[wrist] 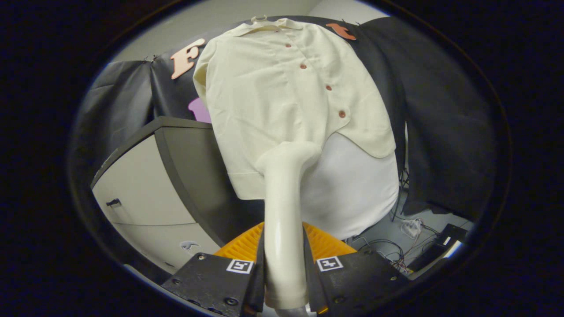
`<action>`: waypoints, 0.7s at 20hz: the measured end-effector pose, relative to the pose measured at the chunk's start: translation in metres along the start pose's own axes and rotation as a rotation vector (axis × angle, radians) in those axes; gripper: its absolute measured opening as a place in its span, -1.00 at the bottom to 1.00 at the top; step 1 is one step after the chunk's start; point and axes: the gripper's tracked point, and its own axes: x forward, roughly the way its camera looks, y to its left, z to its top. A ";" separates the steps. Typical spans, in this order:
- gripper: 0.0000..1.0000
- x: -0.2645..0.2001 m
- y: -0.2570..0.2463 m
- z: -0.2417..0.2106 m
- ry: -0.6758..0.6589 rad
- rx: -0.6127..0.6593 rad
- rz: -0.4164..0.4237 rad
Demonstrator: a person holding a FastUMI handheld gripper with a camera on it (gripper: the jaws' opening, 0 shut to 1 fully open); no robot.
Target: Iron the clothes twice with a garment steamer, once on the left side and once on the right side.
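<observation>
A cream short-sleeved shirt (282,101) with brown buttons hangs on a hanger against the booth's wall, over a white underlayer (352,189). My gripper (284,273) is shut on the handle of a cream garment steamer (282,220), both fingers pressing its sides. The steamer rises from between the fingers, and its head (291,156) lies against the lower part of the shirt, left of the button row.
A white cabinet with a dark top (145,185) stands to the left of the shirt. An orange ribbed object (246,246) sits just ahead of the fingers. Cables and a power strip (414,237) lie on the floor at the right, below a dark hanging cloth (440,123).
</observation>
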 end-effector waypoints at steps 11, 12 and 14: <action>-0.27 -0.022 0.002 0.115 -0.210 -0.037 -0.004; -0.27 -0.024 -0.002 0.128 -0.227 -0.064 -0.021; -0.27 -0.027 -0.005 0.150 -0.253 -0.080 -0.042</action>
